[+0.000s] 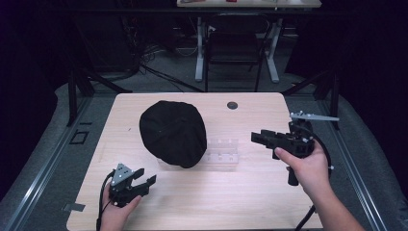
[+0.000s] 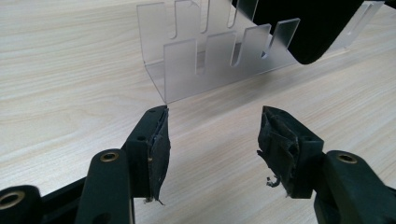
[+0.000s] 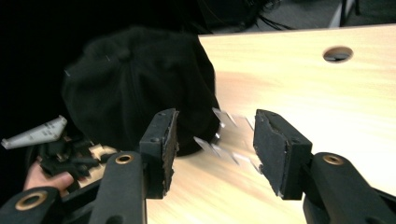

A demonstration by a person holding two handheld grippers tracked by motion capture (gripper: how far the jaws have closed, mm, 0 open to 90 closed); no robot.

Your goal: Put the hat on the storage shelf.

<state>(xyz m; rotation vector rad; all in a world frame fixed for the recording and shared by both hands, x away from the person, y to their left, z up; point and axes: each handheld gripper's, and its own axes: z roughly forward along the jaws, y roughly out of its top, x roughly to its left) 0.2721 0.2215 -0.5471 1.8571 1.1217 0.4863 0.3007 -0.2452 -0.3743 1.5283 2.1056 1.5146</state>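
Two handheld grippers sit over a pale wooden table [image 1: 250,192], each with jaws spread and nothing between them. At lower left of the high view, the left gripper [image 1: 144,179] points toward the centre, its worn black pads [image 2: 161,149] frayed at the edges. At right of the frame, the right gripper [image 1: 256,137] points left, held in a hand [image 1: 308,168]. Between them, mid-frame, a soft black cap [image 1: 173,132], rounded and matte, rests partly over a clear acrylic slotted rack [image 1: 223,153]. A round hole [image 1: 232,105] marks the table's far edge. Beyond it, in a dark room, stands a black chair [image 1: 235,48].
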